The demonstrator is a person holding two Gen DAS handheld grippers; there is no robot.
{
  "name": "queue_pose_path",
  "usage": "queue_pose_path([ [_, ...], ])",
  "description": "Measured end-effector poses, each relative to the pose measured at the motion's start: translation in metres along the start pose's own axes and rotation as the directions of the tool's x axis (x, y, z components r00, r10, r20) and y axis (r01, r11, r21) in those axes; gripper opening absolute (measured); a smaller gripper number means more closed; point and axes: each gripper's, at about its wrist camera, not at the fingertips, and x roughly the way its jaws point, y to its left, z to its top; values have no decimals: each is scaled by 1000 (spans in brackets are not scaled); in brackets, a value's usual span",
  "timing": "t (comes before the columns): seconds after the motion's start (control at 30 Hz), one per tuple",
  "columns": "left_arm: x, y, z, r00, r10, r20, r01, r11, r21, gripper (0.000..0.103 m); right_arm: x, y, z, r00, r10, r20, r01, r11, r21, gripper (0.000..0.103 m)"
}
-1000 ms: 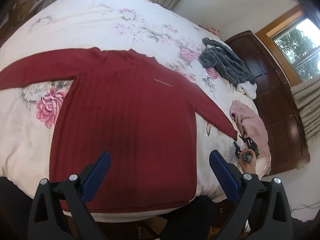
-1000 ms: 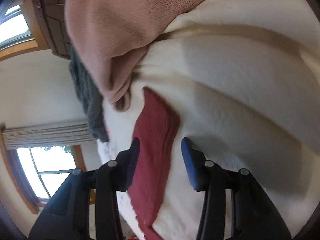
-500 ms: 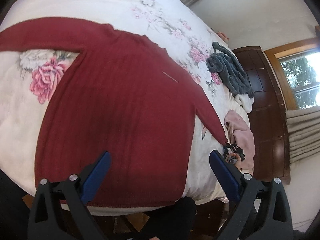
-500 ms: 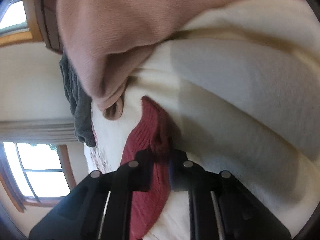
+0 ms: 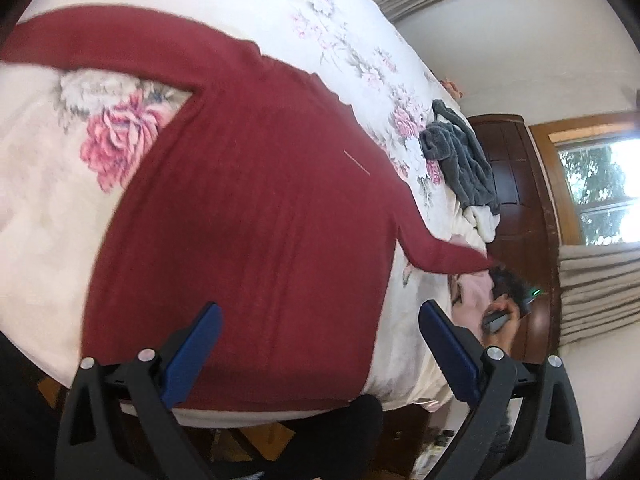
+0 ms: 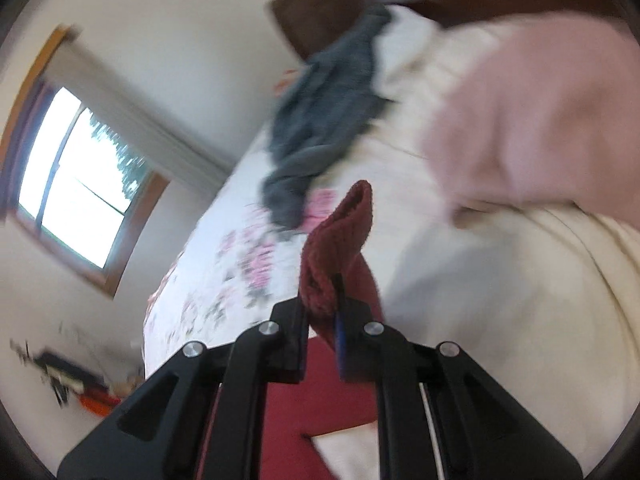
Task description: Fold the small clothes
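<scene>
A dark red ribbed sweater (image 5: 248, 220) lies spread flat on the floral bedspread (image 5: 360, 40), one sleeve stretched to the far left. My left gripper (image 5: 320, 352) hovers open above the sweater's lower hem, its blue pads wide apart and holding nothing. The other sleeve (image 5: 448, 258) is lifted off the bed at the right, where my right gripper (image 5: 506, 282) holds its end. In the right wrist view my right gripper (image 6: 326, 312) is shut on the red sleeve cuff (image 6: 340, 236), which sticks up between the jaws.
A grey garment (image 5: 460, 160) (image 6: 320, 120) and a pink garment (image 5: 474, 300) (image 6: 540, 120) lie near the bed's right edge. A dark wooden wardrobe (image 5: 516, 184) stands beyond them. Windows (image 5: 600, 192) and curtains (image 5: 600, 288) line the walls. A person's hand (image 5: 502, 318) grips the right tool.
My right gripper closed on the sleeve cuff and lifted it off the bedspread, away from the pink garment. My left gripper drifted closer over the sweater, still open.
</scene>
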Motion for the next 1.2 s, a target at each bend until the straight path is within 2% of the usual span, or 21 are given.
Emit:
queue_pose_path([
  [0.07,-7,1,5,999,12,31,-12,1000,23,99,-8,34,-10,1000,25,-13,-26,997,-73,9],
  [0.13,-15,-2,10,997,18,77,-23,998,59,99,-2,69,-19,999,40,-26,-43,990,-132,9],
  [0.23,-21,-6,20,994,38,103,-49,993,109,99,12,127,-46,997,51,-65,-65,969,-240,9],
  [0.3,-22,-9,30,992,74,106,-88,987,132,99,28,157,-64,995,45,-87,-69,951,-301,9],
  [0.43,-13,-11,49,999,24,48,-30,992,123,99,61,205,-111,989,33,-145,-89,914,-396,9],
  [0.47,-11,-11,53,999,18,43,-23,991,130,99,73,221,-131,986,25,-166,-95,896,-434,9],
  [0.57,0,-22,62,998,32,46,-41,979,199,99,92,246,-178,981,-5,-192,-96,855,-510,9],
  [0.7,17,-27,71,1000,-11,11,8,975,221,99,135,256,-244,969,-77,-236,-83,796,-600,9],
  [0.77,28,-24,78,998,-61,-14,63,975,212,99,155,256,-275,959,-125,-255,-72,761,-645,9],
  [0.9,50,-5,92,986,-157,-58,162,981,102,99,194,248,-331,929,-225,-295,-59,696,-716,9],
  [0.97,63,2,98,986,-151,-73,156,984,80,99,209,241,-350,910,-262,-320,-64,674,-735,11],
  [1.03,78,5,102,987,-134,-86,141,986,88,99,217,235,-367,892,-283,-352,-87,657,-749,18],
  [1.07,85,5,104,986,-136,-95,145,986,88,99,215,235,-372,890,-281,-359,-96,654,-750,26],
  [1.1,93,6,107,984,-144,-104,152,985,81,99,210,232,-377,890,-272,-366,-108,653,-750,38],
  [1.17,112,7,114,973,-197,-122,202,979,30,99,192,226,-373,897,-249,-366,-115,667,-737,52],
  [1.2,125,7,120,959,-251,-131,251,968,-16,99,179,220,-370,902,-234,-364,-114,682,-722,52],
])
